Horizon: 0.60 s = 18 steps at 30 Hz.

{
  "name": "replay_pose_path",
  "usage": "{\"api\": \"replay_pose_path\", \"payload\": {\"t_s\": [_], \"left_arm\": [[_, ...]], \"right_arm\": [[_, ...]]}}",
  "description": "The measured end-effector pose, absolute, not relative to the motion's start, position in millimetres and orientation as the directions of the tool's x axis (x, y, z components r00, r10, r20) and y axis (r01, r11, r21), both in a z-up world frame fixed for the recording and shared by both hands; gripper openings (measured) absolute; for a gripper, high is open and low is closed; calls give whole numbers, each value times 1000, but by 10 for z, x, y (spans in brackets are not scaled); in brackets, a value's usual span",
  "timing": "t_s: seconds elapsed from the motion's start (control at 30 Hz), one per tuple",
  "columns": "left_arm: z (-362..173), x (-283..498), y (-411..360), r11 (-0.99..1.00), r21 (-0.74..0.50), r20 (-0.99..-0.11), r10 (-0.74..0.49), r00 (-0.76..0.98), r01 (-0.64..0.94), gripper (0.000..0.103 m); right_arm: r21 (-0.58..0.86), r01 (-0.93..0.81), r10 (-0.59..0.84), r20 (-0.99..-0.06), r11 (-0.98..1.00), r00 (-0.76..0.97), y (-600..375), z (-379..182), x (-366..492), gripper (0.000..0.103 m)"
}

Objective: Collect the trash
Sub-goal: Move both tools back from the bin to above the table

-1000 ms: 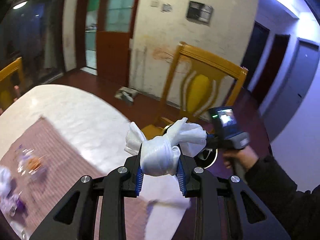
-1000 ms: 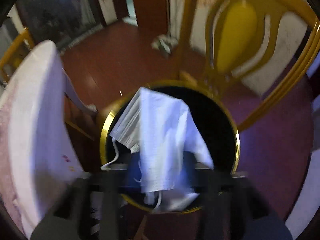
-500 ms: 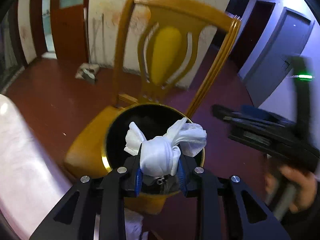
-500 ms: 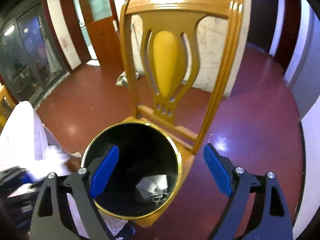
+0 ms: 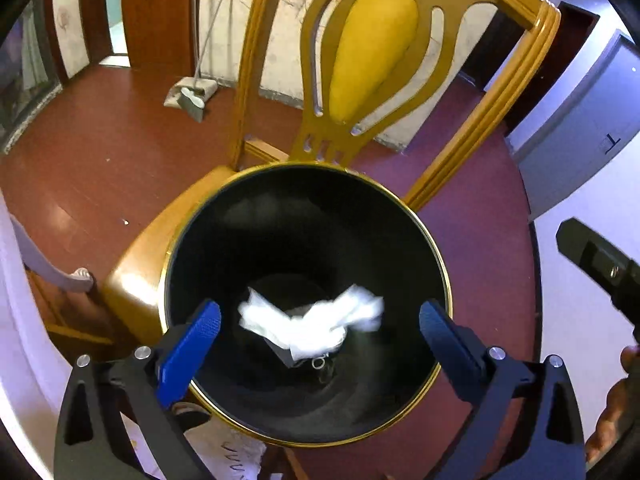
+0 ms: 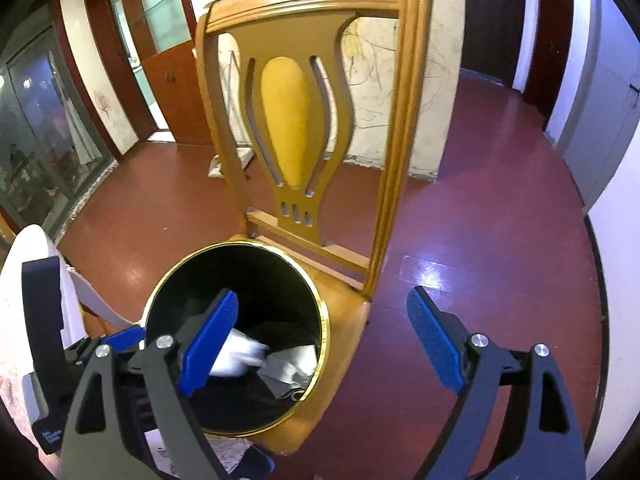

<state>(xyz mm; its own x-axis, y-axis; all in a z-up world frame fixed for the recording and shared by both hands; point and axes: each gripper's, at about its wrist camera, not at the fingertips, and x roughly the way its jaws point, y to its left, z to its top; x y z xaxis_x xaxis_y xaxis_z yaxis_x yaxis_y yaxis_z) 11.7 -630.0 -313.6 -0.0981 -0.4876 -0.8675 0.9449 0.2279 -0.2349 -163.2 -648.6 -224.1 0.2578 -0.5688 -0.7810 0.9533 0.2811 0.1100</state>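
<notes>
A black trash bin with a gold rim (image 5: 404,208) stands on the seat of a yellow wooden chair (image 5: 372,44). My left gripper (image 5: 316,340) is open right above the bin's near rim. A white crumpled tissue (image 5: 312,320), blurred, is inside the bin between the blue pads and touches neither. In the right wrist view the bin (image 6: 320,304) holds the tissue (image 6: 240,354) and a face mask (image 6: 292,370). My right gripper (image 6: 320,344) is open and empty, to the right of the bin over the seat.
The white table edge (image 5: 8,320) runs along the left. A broom and dustpan (image 5: 192,96) lean by the far wall. Red floor (image 6: 480,220) lies around the chair. The left gripper's body (image 6: 44,340) shows at the left of the right wrist view.
My left gripper has moved over the bin, opened and let go of the tissue, which is now in the bin. My right gripper stayed open and drew back a little.
</notes>
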Motion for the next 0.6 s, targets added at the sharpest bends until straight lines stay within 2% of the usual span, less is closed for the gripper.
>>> {"api": "replay_pose_path", "payload": {"t_s": [0.4,0.6], "left_arm": [[-2734,155,-6064,272,-250,-812,-581,-49,929,97],[-2260,170,-5723,313,-184,-756,-650,69,932,97]], "right_arm": [[107,950,-620,-735,293,274,-6347,-1936,-1634,86],[123,944,-658,-688,307,304,-6158,-1660,-1632,89]]}}
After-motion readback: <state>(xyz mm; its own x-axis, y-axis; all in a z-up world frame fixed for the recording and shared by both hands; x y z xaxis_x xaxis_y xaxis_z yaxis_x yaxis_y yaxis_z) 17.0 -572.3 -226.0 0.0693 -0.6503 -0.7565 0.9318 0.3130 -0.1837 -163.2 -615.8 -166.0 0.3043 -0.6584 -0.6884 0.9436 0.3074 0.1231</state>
